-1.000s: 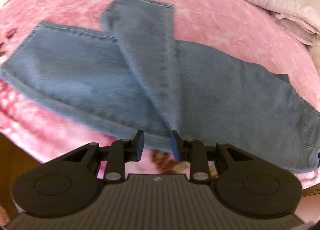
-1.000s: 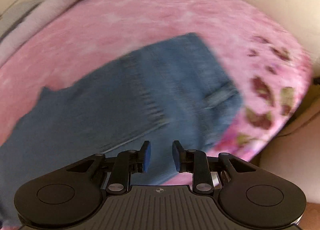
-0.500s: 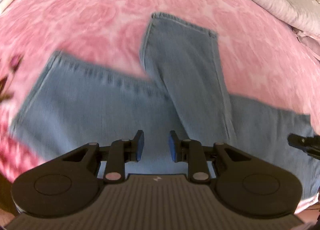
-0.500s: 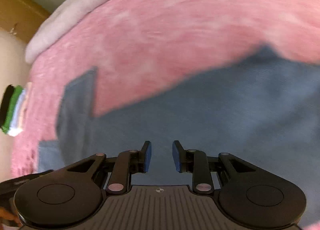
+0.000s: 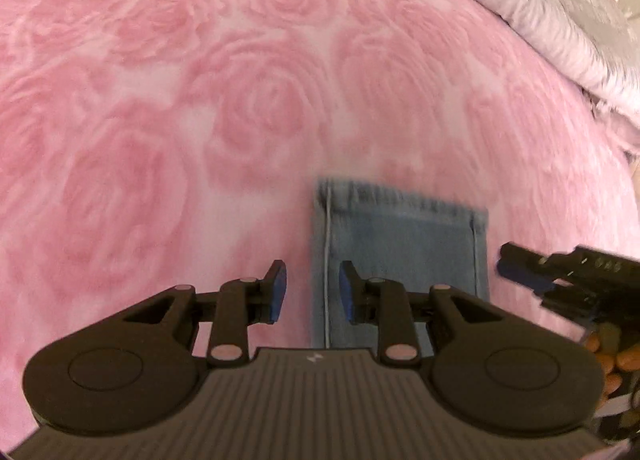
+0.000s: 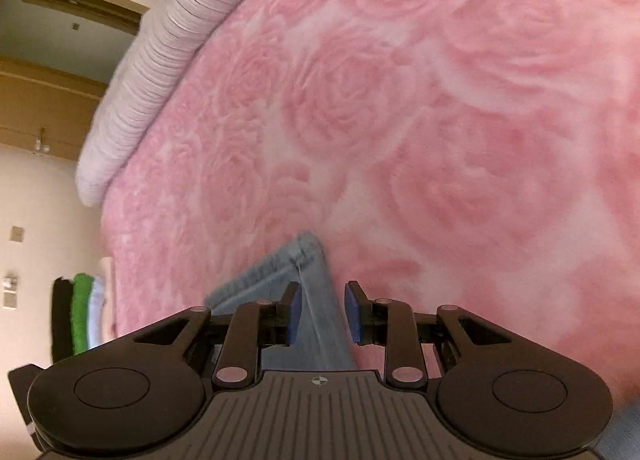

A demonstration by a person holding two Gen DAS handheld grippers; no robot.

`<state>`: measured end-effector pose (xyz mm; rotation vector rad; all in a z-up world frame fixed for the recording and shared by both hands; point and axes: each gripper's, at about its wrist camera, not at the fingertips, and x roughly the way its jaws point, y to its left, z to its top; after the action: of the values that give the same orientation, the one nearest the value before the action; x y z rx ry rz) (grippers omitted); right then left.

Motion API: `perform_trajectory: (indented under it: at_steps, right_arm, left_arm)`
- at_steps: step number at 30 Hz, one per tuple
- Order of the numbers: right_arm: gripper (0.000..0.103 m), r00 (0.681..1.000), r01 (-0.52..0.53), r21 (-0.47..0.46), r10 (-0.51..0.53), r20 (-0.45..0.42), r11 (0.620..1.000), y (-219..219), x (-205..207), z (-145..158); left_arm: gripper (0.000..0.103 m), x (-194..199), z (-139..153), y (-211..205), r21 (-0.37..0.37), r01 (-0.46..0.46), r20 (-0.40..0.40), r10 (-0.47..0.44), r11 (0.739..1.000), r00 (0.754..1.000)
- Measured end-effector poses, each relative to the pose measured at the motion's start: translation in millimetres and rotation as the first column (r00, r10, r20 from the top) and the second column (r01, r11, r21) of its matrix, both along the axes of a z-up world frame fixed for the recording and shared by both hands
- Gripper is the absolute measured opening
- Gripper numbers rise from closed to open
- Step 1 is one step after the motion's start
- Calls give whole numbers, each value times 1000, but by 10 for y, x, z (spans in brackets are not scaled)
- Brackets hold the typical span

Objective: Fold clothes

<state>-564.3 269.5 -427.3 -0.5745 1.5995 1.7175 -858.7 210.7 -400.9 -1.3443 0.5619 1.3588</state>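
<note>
A pink plush blanket with a raised rose pattern [image 5: 248, 107] fills nearly all of both views and runs off every edge, so its full extent cannot be seen. Along its far side lies a pale lilac ribbed quilt [image 6: 160, 59], cut off by the fisheye rim in the left wrist view and blurred in the right.

The light blue denim jeans [image 5: 400, 244] lie flat on the blanket, but only one hemmed leg end shows; the rest is hidden beneath the gripper bodies. In the right wrist view the same hem appears as a narrow angled strip, its left corner smeared by motion blur.

The left hand-held gripper [image 5: 313, 286] hovers at the hem's left seam with its blue-padded fingers spread apart and nothing between them; whether the pads touch the fabric cannot be told. The right hand-held gripper [image 6: 322, 310] is likewise spread, straddling the hem's right edge without pinching it. From the left camera it appears only as a blurred black tip at the right border.

A small stack of folded cloths in black, green and white [image 6: 78, 312] sits at the blanket's far left edge, too blurred to identify.
</note>
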Motion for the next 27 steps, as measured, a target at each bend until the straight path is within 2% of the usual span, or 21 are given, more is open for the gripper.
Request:
perform_trajectory:
  at_steps: [4, 5, 6, 10, 15, 19, 20, 22, 23, 24, 25, 27]
  right_arm:
    - [27, 997, -55, 7, 55, 47, 998, 113, -256, -118]
    - [22, 995, -80, 25, 78, 66, 997, 108, -301, -111]
    - [10, 991, -101, 39, 97, 92, 994, 97, -326, -105]
    - [2, 991, -101, 77, 93, 92, 992, 22, -312, -21]
    - [1, 991, -132, 172, 124, 55, 976, -249, -370, 380]
    - [1, 973, -222, 249, 232, -13, 943, -654, -487, 894]
    - [1, 964, -248, 268, 266, -30, 931, -768, -520, 1029]
    - [1, 892, -405, 287, 444, -84, 868, -1145, -681, 1283]
    - [2, 852, -472, 260, 512, -111, 842, -1325, -782, 1315]
    - [5, 807, -536, 233, 573, -139, 811, -1504, -884, 1342]
    - [14, 758, -597, 208, 630, -169, 774, -1684, -986, 1370]
    - [20, 677, -689, 195, 716, -170, 698, -2029, -1117, 1361]
  left_arm:
    - [18, -121, -121, 226, 32, 38, 72, -41, 999, 997]
    - [11, -124, -136, 249, 38, 59, 78, -62, 998, 995]
    - [9, -123, -144, 252, 42, 74, 76, -77, 996, 994]
    - [3, -176, -94, 176, 69, 78, 93, -84, 995, 992]
    - [2, -311, 240, -105, 161, 50, 116, -69, 986, 991]
    - [3, -596, 611, -760, 253, -15, 168, -29, 967, 985]
    - [4, -696, 661, -967, 246, -44, 163, 4, 968, 987]
    - [4, -902, 708, -1382, 196, -118, 125, 94, 973, 988]
    - [6, -1004, 731, -1589, 173, -155, 103, 139, 973, 985]
    - [6, -1091, 739, -1778, 137, -198, 75, 189, 971, 979]
    - [6, -1165, 744, -1978, 95, -245, 42, 242, 965, 969]
    - [7, -1232, 794, -2349, 60, -314, -12, 315, 948, 949]
